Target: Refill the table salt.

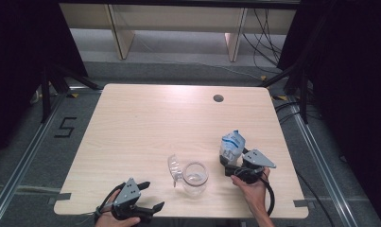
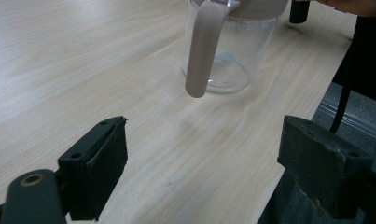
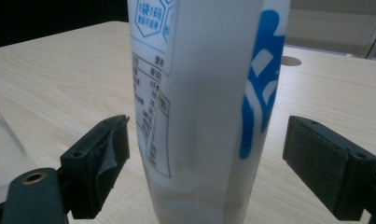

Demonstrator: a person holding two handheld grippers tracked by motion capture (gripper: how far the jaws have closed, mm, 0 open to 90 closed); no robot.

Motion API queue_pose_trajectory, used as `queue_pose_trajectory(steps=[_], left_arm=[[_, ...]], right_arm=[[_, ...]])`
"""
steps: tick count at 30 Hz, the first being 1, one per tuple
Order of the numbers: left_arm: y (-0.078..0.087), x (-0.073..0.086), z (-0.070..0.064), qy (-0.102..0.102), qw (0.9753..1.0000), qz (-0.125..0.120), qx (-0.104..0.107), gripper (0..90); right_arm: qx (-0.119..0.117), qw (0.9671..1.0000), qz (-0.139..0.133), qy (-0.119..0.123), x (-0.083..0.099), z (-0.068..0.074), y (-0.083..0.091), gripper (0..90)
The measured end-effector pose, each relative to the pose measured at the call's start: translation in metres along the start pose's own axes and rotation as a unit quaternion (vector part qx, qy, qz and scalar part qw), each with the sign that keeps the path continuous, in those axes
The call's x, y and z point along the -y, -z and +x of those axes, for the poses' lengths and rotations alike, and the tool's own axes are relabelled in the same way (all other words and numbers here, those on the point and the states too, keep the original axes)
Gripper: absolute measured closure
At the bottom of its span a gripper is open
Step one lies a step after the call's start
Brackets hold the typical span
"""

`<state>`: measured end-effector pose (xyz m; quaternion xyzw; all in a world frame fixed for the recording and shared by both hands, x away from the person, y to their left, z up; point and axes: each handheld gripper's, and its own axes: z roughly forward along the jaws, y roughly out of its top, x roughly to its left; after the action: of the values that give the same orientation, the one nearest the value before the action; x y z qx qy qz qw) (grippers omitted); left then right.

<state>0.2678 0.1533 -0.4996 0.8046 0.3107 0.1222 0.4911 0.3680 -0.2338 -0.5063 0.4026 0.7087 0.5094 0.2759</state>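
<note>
A: How do the two grippers stand?

B: The right gripper (image 1: 231, 166), lower right of centre in the high view, is spread wide. In the right gripper view its jaws sit at the lower left and lower right corners with the white-and-blue pouch (image 3: 204, 107) upright between them, filling the middle of the frame. There is a gap on each side, so neither pad presses it. A hand (image 1: 252, 187) grips that tool from below.

A: And the left one?

B: The left gripper (image 1: 150, 196), at the bottom edge left of centre, is also wide open and holds nothing. Its own view shows the jaws low in the frame with bare wood between them, and the clear pitcher (image 2: 230, 46) stands well ahead at the top centre, its pale handle (image 2: 202, 46) turned toward the camera.

A: Counts?

B: One pouch (image 1: 231, 146), one pitcher (image 1: 194, 178), two grippers. In the high view the pitcher sits in the lower middle with a clear lid or flap tilted up at its left, and the pouch stands near it to the right.

A: The surface and the room?

B: A light wooden table (image 1: 145, 123) with one round cable hole (image 1: 218, 98) toward the upper right. Grey carpet lies around it, black curtains hang at both sides, pale furniture legs stand at the top, and cables trail across the floor at the upper right
</note>
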Motion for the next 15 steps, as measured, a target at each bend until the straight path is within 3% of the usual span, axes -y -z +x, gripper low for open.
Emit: queue_pose_trajectory(steps=[2,3,7,15], left_arm=[[0.0,0.0,0.0,-0.001,1.0,0.001,0.0,15.0],[0.0,0.0,0.0,-0.001,1.0,0.001,0.0,15.1],[0.0,0.0,0.0,-0.002,1.0,0.003,0.002,15.1],[0.0,0.0,-0.001,0.0,1.0,0.0,0.001,15.1]], right_arm=[[0.004,0.9999,0.004,-0.009,0.0,0.002,-0.001,15.5],[0.006,0.9999,0.001,0.008,0.0,0.001,-0.002,15.4],[0.002,1.0,0.007,-0.002,0.001,0.004,-0.005,15.5],[-0.001,1.0,0.003,0.006,0.002,0.003,-0.011,15.9]])
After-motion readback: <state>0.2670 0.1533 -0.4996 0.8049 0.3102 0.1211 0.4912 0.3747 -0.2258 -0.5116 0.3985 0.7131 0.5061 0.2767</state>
